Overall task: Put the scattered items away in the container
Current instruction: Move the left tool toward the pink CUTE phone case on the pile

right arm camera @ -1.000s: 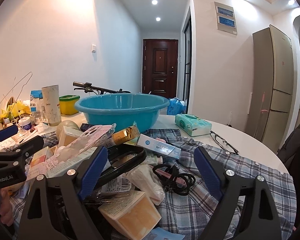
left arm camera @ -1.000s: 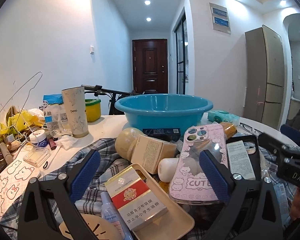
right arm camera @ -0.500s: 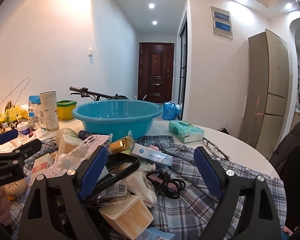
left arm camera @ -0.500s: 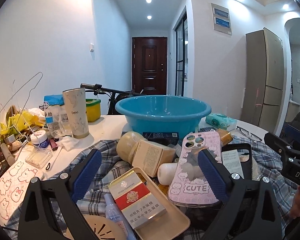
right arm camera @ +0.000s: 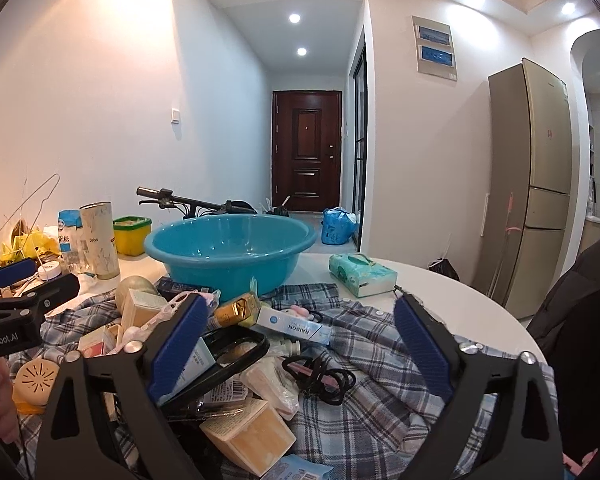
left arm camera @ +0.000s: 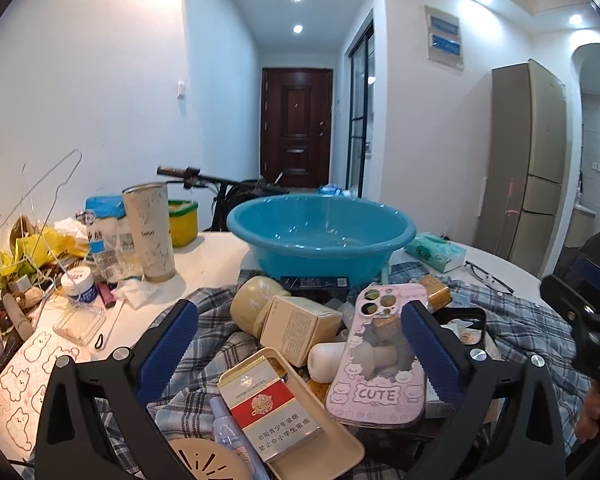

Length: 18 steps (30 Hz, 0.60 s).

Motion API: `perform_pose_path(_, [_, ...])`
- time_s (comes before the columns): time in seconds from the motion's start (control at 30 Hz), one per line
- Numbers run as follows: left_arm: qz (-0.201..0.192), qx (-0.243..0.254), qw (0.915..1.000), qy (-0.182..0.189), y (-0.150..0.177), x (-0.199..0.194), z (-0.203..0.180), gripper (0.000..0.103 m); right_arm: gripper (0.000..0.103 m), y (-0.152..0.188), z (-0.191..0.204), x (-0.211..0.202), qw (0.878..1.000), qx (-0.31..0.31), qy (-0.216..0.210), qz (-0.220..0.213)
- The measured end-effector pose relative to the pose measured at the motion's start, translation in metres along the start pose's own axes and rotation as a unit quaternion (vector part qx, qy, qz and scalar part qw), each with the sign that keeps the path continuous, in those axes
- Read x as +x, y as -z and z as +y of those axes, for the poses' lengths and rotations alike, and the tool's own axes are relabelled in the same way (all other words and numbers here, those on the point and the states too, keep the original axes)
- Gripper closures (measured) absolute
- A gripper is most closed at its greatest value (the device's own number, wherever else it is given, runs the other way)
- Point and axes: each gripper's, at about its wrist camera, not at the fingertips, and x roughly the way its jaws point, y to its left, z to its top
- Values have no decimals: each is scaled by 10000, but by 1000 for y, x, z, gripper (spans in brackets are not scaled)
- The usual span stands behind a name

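Both tools hover over the heap and nothing is picked yet. The left tool (left arm camera: 296,354) stands wide, its jaws just opened further, with nothing clamped; the pink phone case (left arm camera: 380,364) and the red cigarette pack (left arm camera: 270,412) merely lie below it. The right tool (right arm camera: 300,344) is just as wide, jaws also freshly spread, empty above a black cable (right arm camera: 320,376) and a toothpaste box (right arm camera: 296,326). The blue basin (left arm camera: 320,236) sits at the far side of the bench (right arm camera: 440,292), right behind the pile — and as far as its inside shows, it holds nothing. So the tidy-up looks barely begun: everything stays heaped on the plaid shirt (right arm camera: 380,344), from the beige box (left arm camera: 300,330) to the black phone case (right arm camera: 220,356). The tissue pack (right arm camera: 360,276) and glasses (left arm camera: 488,276) lie off to the right — all of it left to move.
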Motion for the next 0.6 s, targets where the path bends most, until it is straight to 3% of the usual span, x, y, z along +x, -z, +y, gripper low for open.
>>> perform_pose_path(0.13, [111,-146,9997,131,-1,3,4,0,1,3,1,4,9999,52,-38,79])
perform_pose_path(0.33, [257,85,9996,93,-3,3,-1,0,1,3,1,6,9997,73,-113,195])
perform_pose_path(0.6, [592,-142,9962,623,-6,3,1,0,1,-2,-6,2,9996,181,-127,192])
